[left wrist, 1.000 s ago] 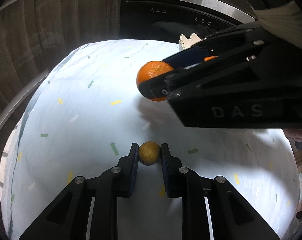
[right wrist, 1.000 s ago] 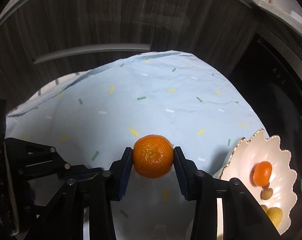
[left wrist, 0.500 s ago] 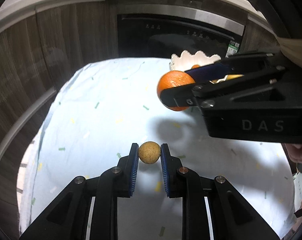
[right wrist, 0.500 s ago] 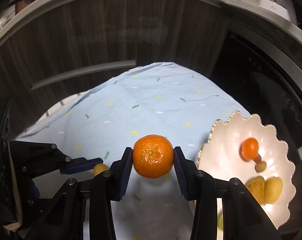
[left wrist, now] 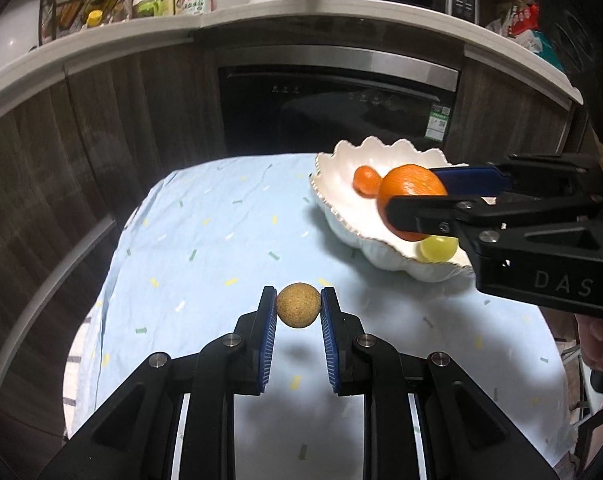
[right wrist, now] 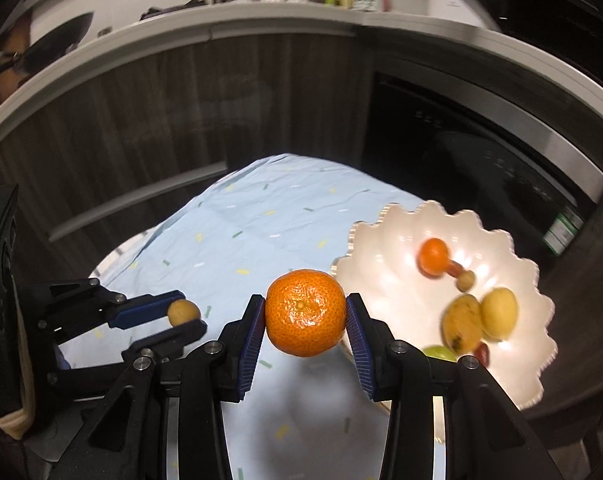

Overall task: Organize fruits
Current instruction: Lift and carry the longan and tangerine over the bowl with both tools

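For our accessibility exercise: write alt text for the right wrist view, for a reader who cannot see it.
The right gripper holds a mandarin above a blue confetti-print tablecloth. To its right, a scalloped white bowl holds several fruits; to its left, the left gripper grips a small tan round fruit.

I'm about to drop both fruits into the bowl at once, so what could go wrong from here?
1. The bowl already holds several fruits, including a small orange and a mango; the big tangerine could knock them about when dropped.
2. The right gripper sits between the left gripper and the bowl, so the two could collide.
3. The small round brown fruit is pinched only at its sides and might slip out onto the tablecloth.
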Tool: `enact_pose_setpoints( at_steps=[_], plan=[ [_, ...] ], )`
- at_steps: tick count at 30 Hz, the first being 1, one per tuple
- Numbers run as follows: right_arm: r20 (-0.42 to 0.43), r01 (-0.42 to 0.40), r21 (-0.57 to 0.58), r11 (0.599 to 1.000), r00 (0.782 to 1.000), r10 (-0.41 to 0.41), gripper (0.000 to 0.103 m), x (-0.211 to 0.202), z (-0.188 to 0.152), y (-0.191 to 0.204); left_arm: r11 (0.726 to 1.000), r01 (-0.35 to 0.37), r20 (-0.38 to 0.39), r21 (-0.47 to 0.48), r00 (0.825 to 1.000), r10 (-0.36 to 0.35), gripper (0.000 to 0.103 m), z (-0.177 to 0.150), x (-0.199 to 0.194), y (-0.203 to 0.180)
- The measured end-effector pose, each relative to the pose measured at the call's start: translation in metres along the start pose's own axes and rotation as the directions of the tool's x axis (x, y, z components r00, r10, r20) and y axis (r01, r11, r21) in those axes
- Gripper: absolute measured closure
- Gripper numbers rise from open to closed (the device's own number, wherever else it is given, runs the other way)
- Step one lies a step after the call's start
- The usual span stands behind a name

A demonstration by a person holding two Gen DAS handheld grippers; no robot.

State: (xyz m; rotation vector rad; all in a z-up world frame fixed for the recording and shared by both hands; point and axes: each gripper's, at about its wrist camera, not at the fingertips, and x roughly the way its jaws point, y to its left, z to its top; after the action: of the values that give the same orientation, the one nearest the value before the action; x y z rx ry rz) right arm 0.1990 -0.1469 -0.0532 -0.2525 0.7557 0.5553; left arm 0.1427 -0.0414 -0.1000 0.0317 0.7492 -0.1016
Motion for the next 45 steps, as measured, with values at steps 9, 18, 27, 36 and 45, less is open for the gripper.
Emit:
enact_pose_setpoints(
  at_steps=[9,18,27,36,45],
  plan=[
    [0.058,0.106,0.112,0.988,0.992,-0.113,0.061,-0.034,-0.006,-0.023,0.998,0.035,0.028,0.050,0.999,-0.037,0.081,0.028,-0.007,-0.019],
    [0.087,0.193,0.200,0.961,0.973,-0.214,0.061,-0.056,-0.007,-0.050,0.994,0.050,0.067,0.102,0.996,-0.057,0.081,0.061,-0.003,-0.035],
    [0.094,0.243,0.278,0.929,0.956,-0.278,0.061,-0.065,-0.011,-0.075,0.986,0.071,0.081,0.148,0.993,-0.084,0.081,0.085,0.009,-0.053],
    [0.051,0.327,0.316,0.891,0.931,-0.360,0.061,-0.056,-0.020,-0.101,0.982,0.096,0.052,0.162,0.993,-0.106,0.081,0.100,0.040,-0.062],
    [0.001,0.344,0.345,0.873,0.930,-0.367,0.061,-0.034,-0.032,-0.119,0.978,0.111,0.025,0.177,0.993,-0.117,0.081,0.106,0.070,-0.065]
  ],
)
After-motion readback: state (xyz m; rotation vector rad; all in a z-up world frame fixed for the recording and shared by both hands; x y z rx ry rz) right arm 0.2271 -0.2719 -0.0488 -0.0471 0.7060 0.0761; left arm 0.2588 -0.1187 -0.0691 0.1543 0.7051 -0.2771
